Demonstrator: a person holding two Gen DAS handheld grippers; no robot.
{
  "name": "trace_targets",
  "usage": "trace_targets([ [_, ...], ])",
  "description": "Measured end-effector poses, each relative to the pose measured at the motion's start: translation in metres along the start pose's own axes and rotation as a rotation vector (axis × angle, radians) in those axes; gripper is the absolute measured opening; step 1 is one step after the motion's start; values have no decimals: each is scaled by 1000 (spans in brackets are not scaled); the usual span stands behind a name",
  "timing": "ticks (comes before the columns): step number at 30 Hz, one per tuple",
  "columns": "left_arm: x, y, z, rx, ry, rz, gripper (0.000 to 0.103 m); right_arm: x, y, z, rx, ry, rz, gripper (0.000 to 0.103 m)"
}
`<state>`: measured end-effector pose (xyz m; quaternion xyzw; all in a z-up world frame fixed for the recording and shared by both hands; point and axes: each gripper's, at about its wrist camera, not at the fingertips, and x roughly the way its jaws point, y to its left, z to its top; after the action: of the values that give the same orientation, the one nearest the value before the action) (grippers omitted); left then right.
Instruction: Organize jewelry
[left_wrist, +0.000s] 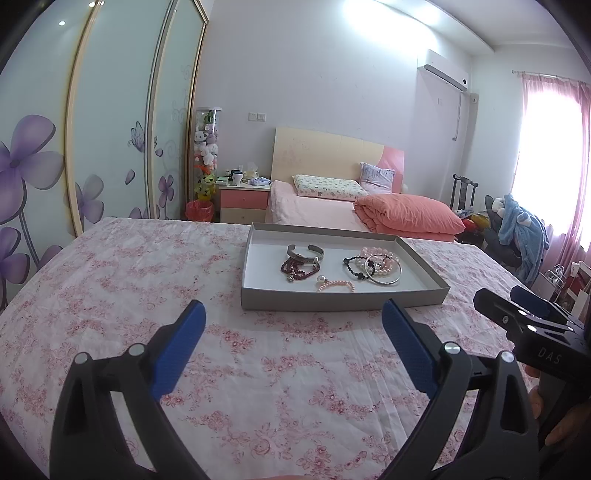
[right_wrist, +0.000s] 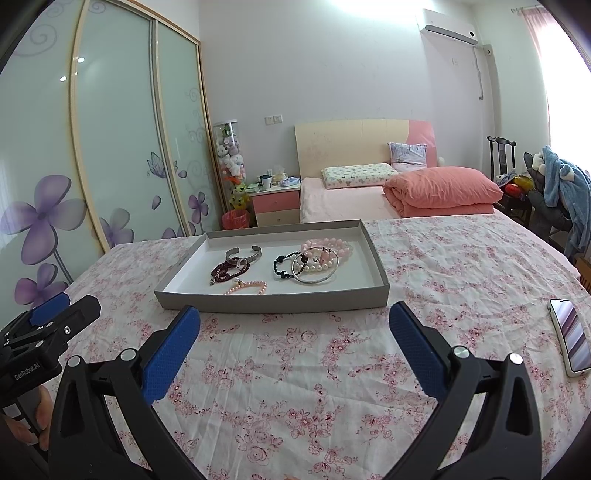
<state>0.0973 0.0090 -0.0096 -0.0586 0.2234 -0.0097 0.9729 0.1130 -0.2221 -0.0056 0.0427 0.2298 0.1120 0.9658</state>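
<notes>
I hold both grippers, left (left_wrist: 293, 314) and right (right_wrist: 294, 319), spread wide over floral cloth (right_wrist: 295, 369), short of the shallow cardboard tray (right_wrist: 273, 301) of beaded bracelets (right_wrist: 321, 254).

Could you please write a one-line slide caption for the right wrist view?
Open right gripper hovers over the floral tablecloth before a grey tray of bracelets, phone at right.

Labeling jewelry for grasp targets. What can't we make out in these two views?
- Right pile in the tray: pink beads, silver bangle and black bracelet overlap; piece count unclear in both views.
- Dark red beads: too small to tell strands apart.
- Phone: visible only in the right wrist view.
</notes>
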Motion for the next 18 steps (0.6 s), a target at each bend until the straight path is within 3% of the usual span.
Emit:
trace_targets([
  [18,0,-2,0,0,2,0,94,0,0,1,1,2,0,101],
])
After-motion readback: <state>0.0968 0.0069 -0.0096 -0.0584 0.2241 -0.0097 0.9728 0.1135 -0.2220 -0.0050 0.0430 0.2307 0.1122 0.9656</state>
